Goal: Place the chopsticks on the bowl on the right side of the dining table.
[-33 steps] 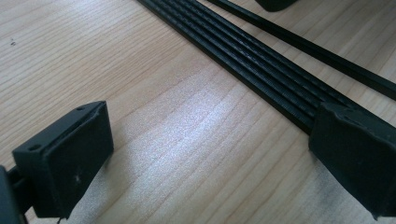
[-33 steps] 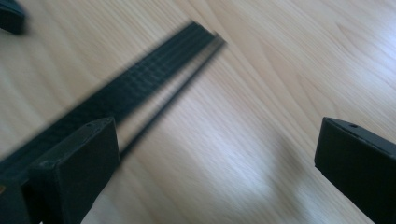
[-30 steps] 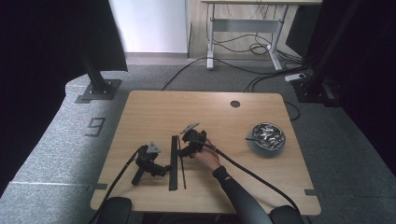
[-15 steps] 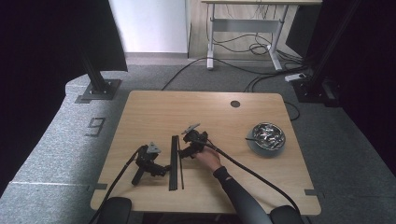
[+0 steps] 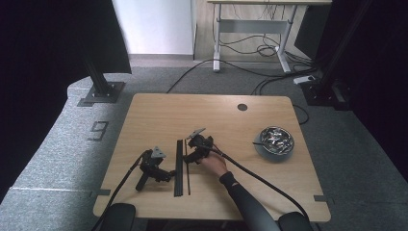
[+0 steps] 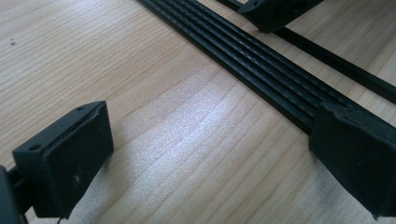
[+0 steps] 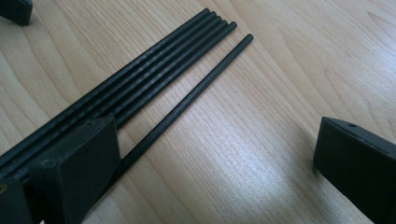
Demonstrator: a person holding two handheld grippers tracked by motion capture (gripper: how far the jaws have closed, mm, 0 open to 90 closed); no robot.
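Two grippers sit low on a pale wooden table (image 5: pixel 159 115) that stands on grey carpet, dark curtains at both sides and a white desk with loose cables behind. The left gripper (image 6: pixel 205 154) rests with jaws spread wide, nothing between them, just beside a bundle of black rods (image 5: pixel 178 166). The right gripper (image 7: pixel 210 168), in the person's hand (image 5: pixel 215 163), is also wide open over a single rod (image 7: pixel 191 100) lying just apart from the bundle. A metal bowl (image 5: pixel 274 140) sits well to the right.

Bare tabletop (image 5: pixel 159 115) beyond black rods (image 5: pixel 179 168)
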